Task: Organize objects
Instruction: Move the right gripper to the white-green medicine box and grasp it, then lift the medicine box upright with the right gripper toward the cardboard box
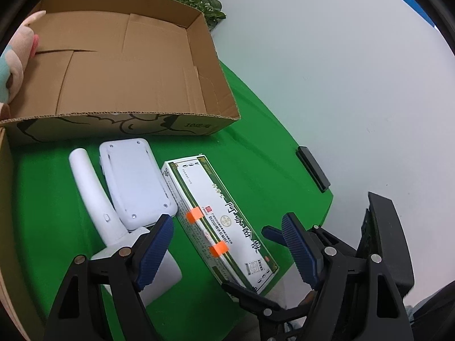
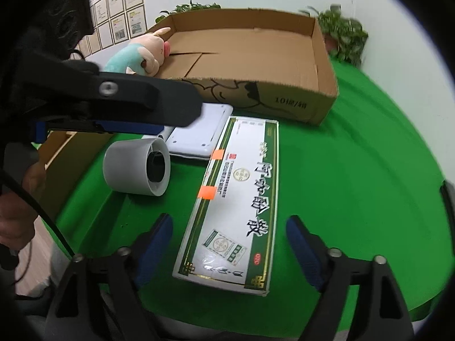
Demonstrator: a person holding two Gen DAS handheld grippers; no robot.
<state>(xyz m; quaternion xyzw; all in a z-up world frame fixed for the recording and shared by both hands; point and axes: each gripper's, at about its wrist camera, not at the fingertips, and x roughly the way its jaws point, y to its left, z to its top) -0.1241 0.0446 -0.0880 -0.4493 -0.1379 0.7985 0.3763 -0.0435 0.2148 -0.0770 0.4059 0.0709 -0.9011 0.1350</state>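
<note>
A long green-and-white medicine box with two orange tape tabs lies flat on the green cloth. My right gripper is open around the box's near end, with a gap at each blue pad. My left gripper is also open above the box. Its left pad hangs over the barrel of a white hair dryer. A white flat device lies between the dryer and the box. In the right wrist view one left finger reaches across above the dryer.
An open cardboard box stands behind the objects, with a plush toy at its left end. A black bar sits at the edge of the green cloth. Potted plants stand behind. A person's hand shows at left.
</note>
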